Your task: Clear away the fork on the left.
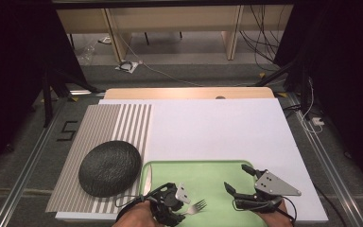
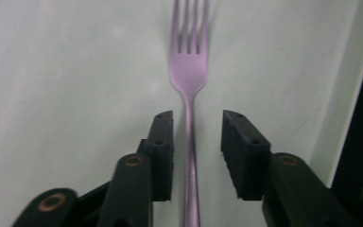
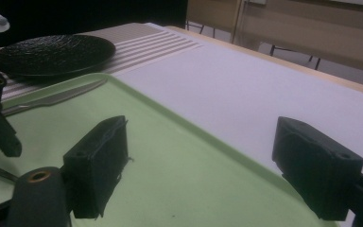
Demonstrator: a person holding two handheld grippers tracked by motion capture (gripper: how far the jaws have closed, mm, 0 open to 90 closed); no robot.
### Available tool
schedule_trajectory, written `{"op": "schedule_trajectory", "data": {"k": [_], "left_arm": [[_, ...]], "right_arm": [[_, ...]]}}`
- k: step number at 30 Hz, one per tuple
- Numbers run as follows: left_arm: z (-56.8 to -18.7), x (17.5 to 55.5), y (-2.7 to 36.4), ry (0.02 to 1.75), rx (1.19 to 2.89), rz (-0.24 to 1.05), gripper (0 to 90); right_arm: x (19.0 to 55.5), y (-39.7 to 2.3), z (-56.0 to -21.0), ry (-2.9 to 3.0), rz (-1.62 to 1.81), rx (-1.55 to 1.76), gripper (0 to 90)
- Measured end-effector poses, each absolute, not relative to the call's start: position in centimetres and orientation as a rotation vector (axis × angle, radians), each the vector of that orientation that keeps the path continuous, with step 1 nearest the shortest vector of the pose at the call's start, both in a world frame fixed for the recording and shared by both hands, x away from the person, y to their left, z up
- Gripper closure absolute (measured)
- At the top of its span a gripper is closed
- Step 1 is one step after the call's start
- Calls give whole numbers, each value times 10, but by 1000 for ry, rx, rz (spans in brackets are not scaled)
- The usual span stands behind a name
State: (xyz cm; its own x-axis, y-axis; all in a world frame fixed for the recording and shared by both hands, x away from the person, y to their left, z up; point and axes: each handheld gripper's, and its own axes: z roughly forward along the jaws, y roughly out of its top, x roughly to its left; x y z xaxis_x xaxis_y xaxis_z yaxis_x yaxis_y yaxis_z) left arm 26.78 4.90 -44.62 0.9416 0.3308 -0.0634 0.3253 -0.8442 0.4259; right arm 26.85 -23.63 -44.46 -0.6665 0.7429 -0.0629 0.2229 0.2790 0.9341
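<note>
Your surface [image 1: 227,127] carries a broad white sheet, and along its left side lies a grey-and-white striped mat [image 1: 118,123]. On that mat, toward your near end, sits a dark, rough-textured round plate [image 1: 108,168]; from the right gripper view it shows at the far left, low and flat on the stripes.

Nearest you, in the middle, lies the pale green tray [image 1: 217,172], its left rim just beside the plate. A knife [image 1: 147,179] rests inside the tray along that left rim, its blade pointing away from you; the right gripper view shows it lying flat on the green near the rim.

Your right tongs [image 1: 240,178] hover over the right part of the tray with the jaws spread wide and nothing between them; in the right gripper view one pad stands over the green floor and the other over the tray's edge where it meets the white sheet.

Your left tongs [image 1: 182,205] are at the near left of the tray, by the fork [image 1: 196,206]. The fork lies on the tray floor with its tines pointing away from the tongs, toward the tray's middle. In the left gripper view the fork's handle runs straight between the two pads: the jaws stand parted, with a clear gap on one side and the other pad close beside the handle, so they are not pinching it.
</note>
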Motion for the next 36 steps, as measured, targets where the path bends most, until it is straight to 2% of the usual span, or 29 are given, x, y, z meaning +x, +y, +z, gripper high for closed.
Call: {"op": "schedule_trajectory", "data": {"k": [4,7,17,36], "left_arm": [[-448,263,45,415,2659,43,826],[-451,260,42,378,2669,50,861],[-464,260,39,348,2694,119,893],[-465,274,54,434,2667,206,895]], "right_arm": [[268,-236,-445,2055,1383,863,200],[268,-236,-445,2057,1381,862,199],[268,-236,-445,2053,1382,862,200],[268,-237,-444,2053,1386,863,203]]}}
